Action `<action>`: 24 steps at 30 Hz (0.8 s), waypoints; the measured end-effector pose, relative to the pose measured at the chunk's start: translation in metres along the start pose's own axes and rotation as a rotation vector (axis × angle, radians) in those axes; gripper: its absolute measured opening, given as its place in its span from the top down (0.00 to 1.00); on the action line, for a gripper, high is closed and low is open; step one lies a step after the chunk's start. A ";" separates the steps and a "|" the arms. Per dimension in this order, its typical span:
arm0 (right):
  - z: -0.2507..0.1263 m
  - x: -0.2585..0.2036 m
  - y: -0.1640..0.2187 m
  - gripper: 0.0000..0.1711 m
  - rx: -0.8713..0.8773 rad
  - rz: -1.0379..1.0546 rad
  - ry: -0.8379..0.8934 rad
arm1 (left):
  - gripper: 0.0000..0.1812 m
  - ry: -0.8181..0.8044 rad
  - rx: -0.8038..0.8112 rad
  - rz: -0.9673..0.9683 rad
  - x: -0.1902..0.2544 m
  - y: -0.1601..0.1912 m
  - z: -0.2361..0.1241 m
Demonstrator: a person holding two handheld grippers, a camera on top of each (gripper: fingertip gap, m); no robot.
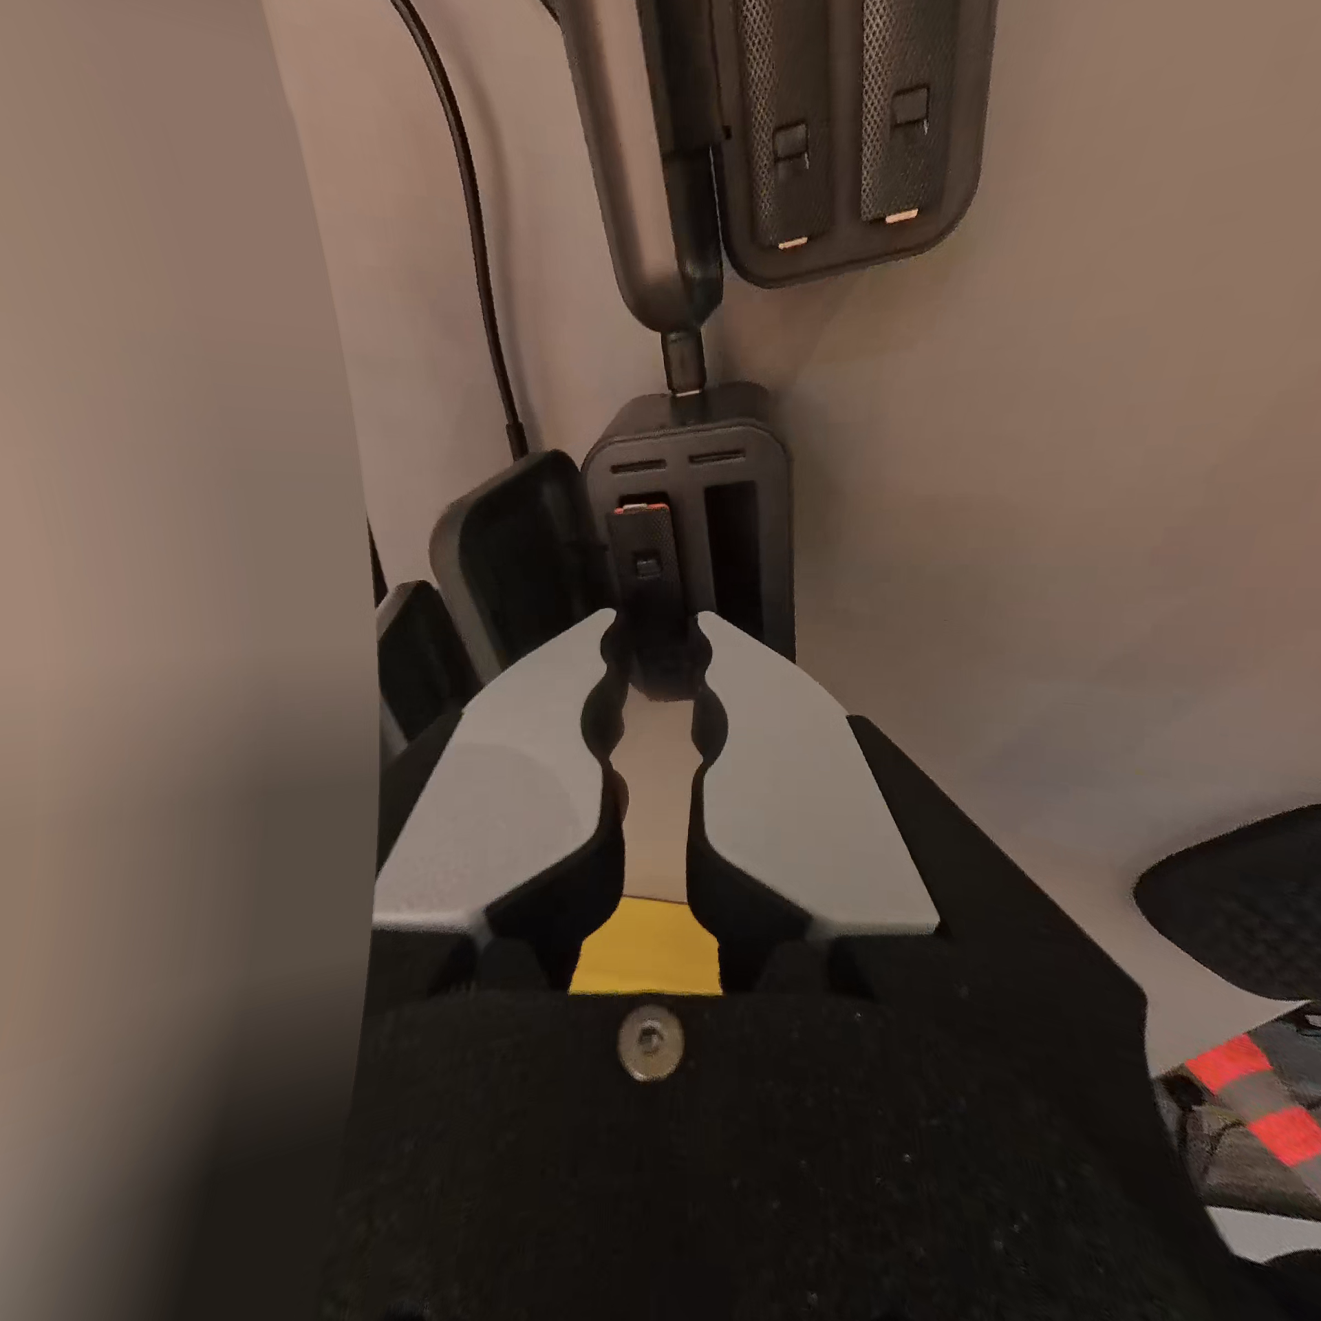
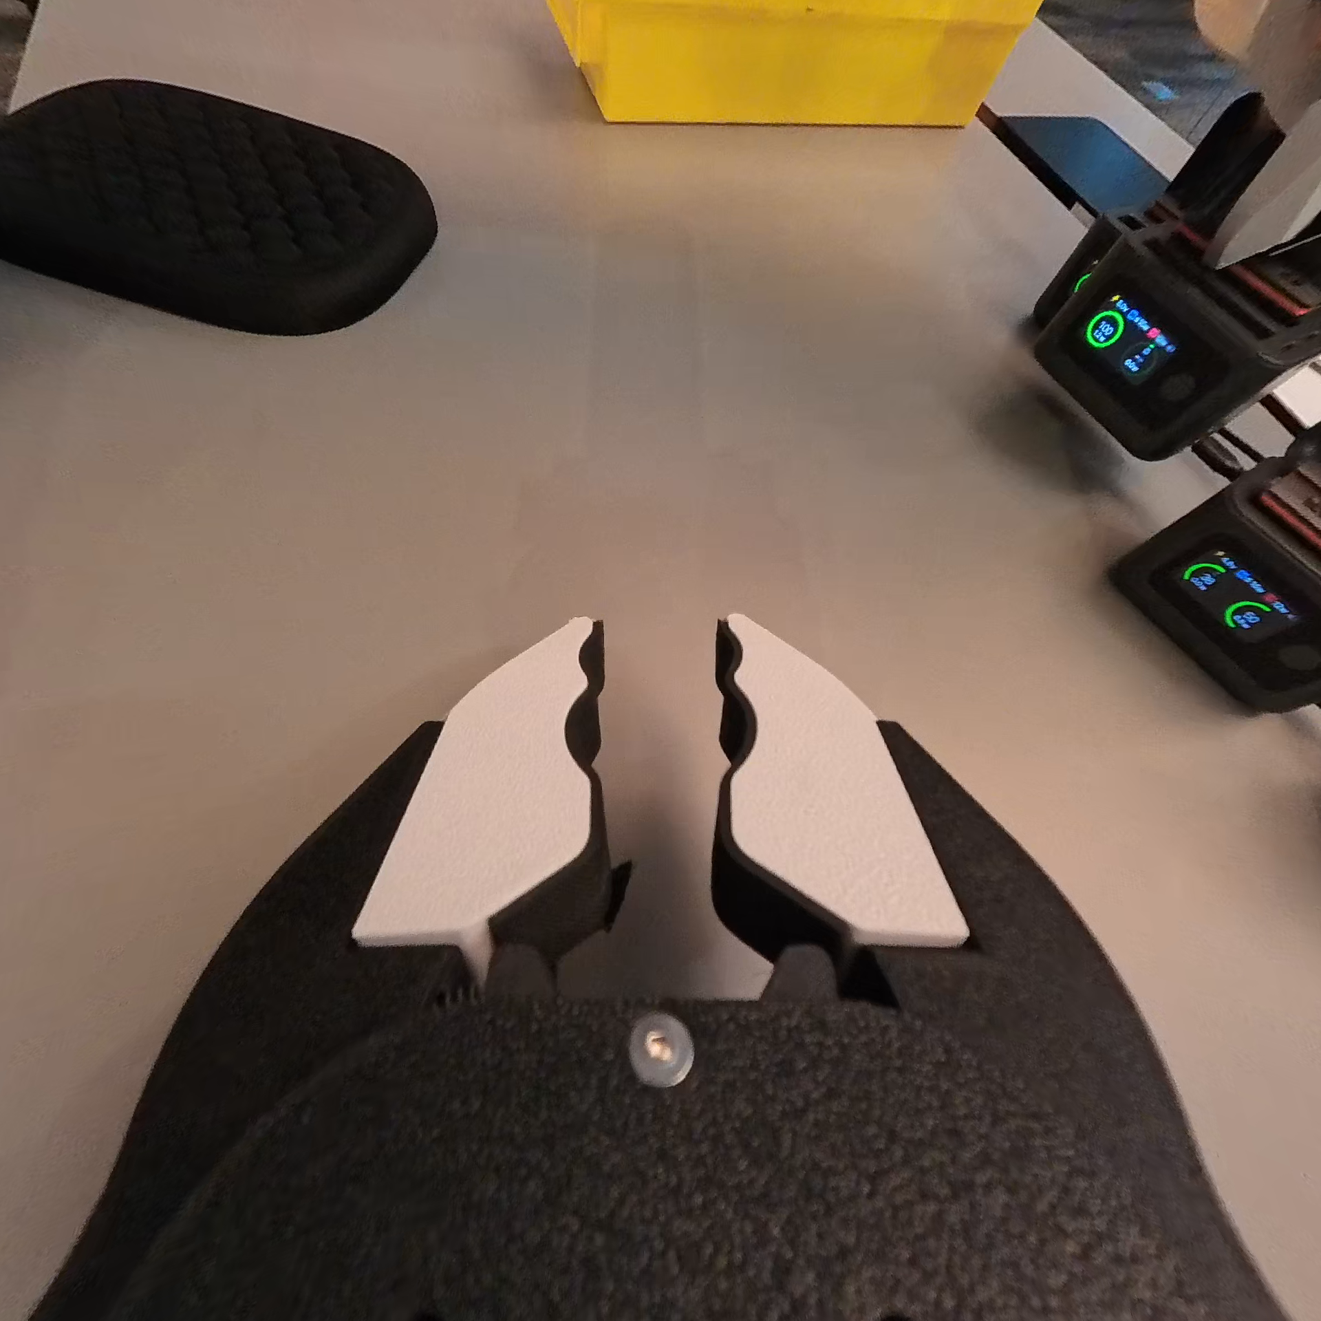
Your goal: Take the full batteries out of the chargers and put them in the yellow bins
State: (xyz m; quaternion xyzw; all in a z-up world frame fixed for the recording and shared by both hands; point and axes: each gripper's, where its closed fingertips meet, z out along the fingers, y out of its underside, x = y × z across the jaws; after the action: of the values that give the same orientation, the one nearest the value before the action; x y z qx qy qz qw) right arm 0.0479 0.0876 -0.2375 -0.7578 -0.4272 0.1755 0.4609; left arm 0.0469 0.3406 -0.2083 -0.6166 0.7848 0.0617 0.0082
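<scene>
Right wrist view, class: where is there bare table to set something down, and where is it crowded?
Free: the wide bare table ahead of the open right gripper, bordered by the black textured pad on the left and the yellow bin beyond. Crowded: the right edge, where the chargers stand close together.

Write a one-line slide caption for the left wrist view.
Left gripper clamps a black battery partly raised from the near charger, whose other slot is empty; a second charger behind holds two batteries.
</scene>
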 end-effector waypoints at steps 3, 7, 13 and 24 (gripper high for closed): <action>0.000 0.002 -0.001 0.83 0.007 0.006 0.011 | 0.92 0.000 0.003 0.004 0.005 -0.004 0.002; 0.004 0.026 -0.009 0.84 0.062 0.032 0.128 | 0.91 0.004 0.003 0.011 0.013 -0.007 0.006; 0.027 0.090 -0.043 0.81 0.048 -0.046 0.347 | 0.91 0.028 0.004 -0.024 0.018 -0.007 0.012; 0.093 0.172 -0.048 0.76 -0.217 -0.620 0.455 | 0.91 0.054 0.015 -0.014 0.023 -0.008 0.015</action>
State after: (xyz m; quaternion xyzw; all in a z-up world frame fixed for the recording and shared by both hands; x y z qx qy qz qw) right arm 0.0618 0.2883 -0.2226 -0.6569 -0.5386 -0.1905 0.4921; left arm 0.0481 0.3185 -0.2261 -0.6236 0.7807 0.0390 -0.0077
